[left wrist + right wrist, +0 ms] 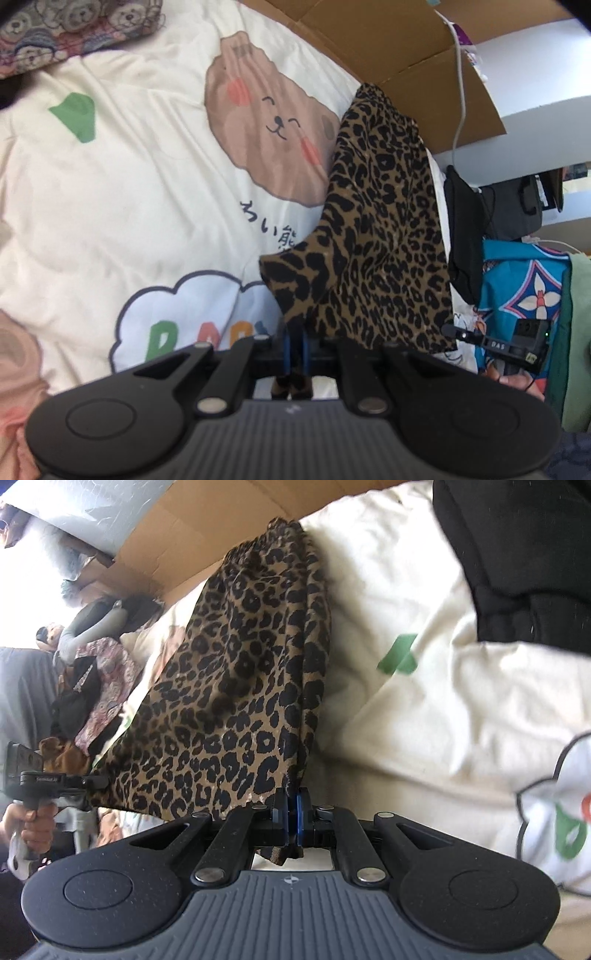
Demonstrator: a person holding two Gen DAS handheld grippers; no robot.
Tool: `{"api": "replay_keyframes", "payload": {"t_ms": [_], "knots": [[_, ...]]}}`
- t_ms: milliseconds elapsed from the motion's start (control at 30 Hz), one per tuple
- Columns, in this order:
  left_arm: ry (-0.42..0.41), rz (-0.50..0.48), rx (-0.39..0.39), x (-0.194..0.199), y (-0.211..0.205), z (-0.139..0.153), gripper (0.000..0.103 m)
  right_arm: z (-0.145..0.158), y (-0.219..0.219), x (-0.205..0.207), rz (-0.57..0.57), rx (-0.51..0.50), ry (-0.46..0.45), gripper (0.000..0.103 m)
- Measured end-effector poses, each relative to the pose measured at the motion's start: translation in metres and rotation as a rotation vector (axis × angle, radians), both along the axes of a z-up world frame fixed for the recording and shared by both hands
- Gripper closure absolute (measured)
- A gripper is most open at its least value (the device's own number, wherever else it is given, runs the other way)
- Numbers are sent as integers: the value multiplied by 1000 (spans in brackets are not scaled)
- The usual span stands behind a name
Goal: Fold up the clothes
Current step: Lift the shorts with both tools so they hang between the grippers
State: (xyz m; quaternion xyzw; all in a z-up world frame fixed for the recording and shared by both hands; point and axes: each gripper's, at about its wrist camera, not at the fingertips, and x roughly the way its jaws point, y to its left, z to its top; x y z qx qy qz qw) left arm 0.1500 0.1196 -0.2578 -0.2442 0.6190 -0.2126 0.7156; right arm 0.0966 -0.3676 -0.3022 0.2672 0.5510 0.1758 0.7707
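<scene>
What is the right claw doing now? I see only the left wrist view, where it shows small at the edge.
Observer: The right claw is shut on a corner of the leopard-print garment. A bit of cloth pokes out behind its blue pads.
Operator: How does the garment's edge look on that side?
Observer: It is doubled over in several layers, running away from the claw above the cream duvet.
Operator: And how does my left claw look from there?
Observer: A hand grips its handle, and the left claw meets the garment's other lower corner.
</scene>
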Motion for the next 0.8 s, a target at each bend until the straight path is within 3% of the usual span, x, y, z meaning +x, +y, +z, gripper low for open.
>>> {"api": "replay_keyframes", "payload": {"t_ms": [400,800], "knots": [[58,-19,32,-15,19,-2,97,0,22,-27,102,51,68,101],[144,-40,57,-9,17,-59,96,-36,19,-30,53,42,124,100]]}}
